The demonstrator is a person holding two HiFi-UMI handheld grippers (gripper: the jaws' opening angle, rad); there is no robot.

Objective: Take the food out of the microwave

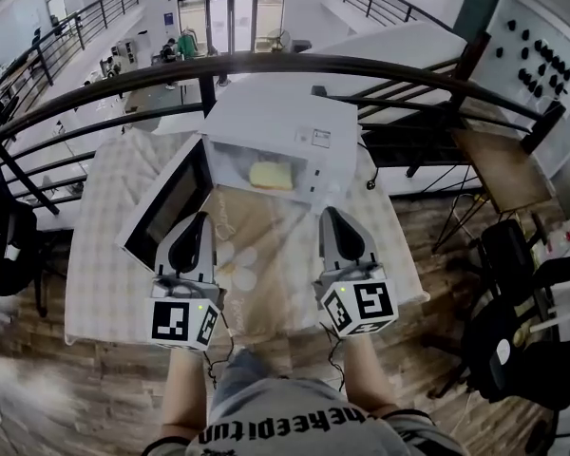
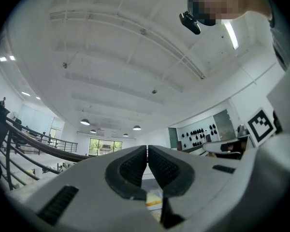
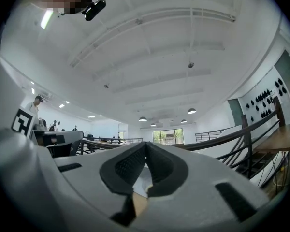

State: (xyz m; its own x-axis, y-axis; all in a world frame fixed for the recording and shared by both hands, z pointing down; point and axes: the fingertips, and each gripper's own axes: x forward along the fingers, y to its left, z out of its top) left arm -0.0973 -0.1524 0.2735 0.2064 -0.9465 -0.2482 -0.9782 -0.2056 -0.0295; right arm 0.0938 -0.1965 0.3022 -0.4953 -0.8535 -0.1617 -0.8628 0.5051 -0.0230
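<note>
1. Microwave (image 1: 275, 126), a white box, stands at the far side of the tabletop (image 1: 104, 264). A pale checked cloth covers the tabletop. A dark curved railing (image 1: 266, 63) passes behind the microwave.
2. Its door (image 1: 166, 212) is swung wide open to the left with the dark window showing, so the lit cavity is exposed to the head view.
3. Left hand-held gripper (image 1: 199, 218) hovers over the tabletop just beside the open door and points toward the microwave. In the left gripper view its two dark ribbed pads are pressed together, with nothing between them.
4. Right hand-held gripper (image 1: 330, 213) hovers alongside it, near the microwave's right front corner. Its jaws are likewise pressed together and empty.
5. Food (image 1: 271, 176), a pale yellow block, lies on the floor of the cavity inside the microwave. It is well apart from both grippers.
</note>
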